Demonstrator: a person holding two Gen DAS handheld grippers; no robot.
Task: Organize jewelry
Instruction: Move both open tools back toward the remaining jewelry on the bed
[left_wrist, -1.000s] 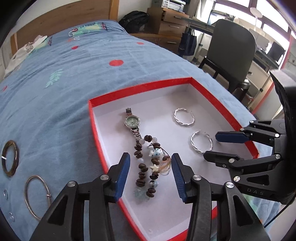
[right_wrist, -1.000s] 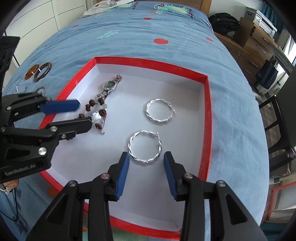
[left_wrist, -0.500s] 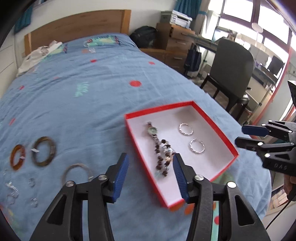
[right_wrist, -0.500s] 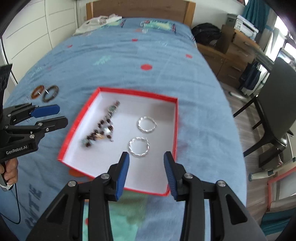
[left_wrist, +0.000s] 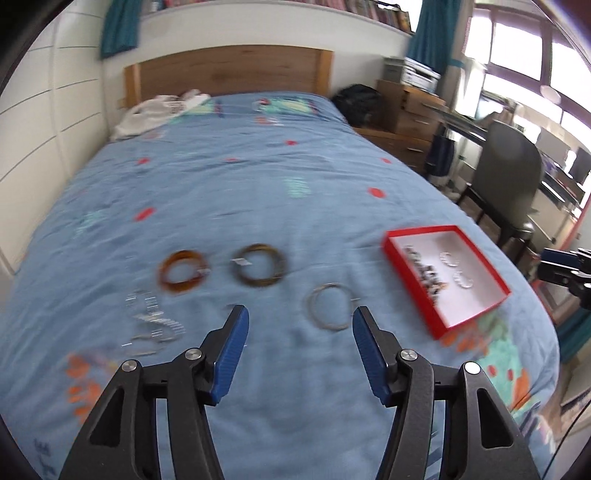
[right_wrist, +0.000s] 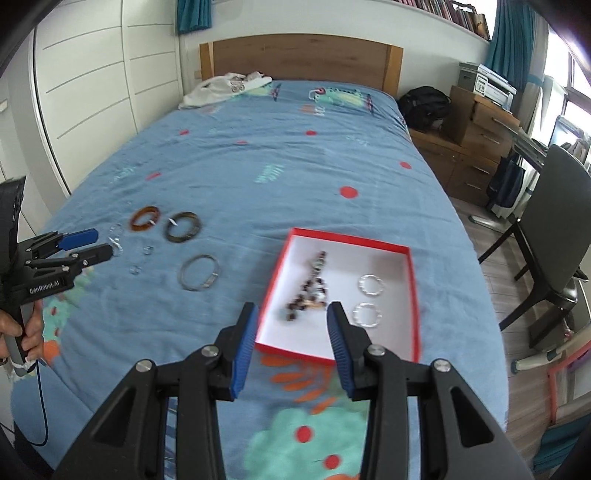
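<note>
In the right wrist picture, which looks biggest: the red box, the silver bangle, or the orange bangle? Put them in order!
1. red box, biggest by far
2. silver bangle
3. orange bangle, smallest

The orange bangle lies farther from the camera, so it may really match the silver one.

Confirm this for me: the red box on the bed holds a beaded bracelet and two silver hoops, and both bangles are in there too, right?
Not quite. The two bangles lie on the bedspread, outside the red box. The right wrist view shows it. The beaded bracelet and two silver hoops are inside.
</note>
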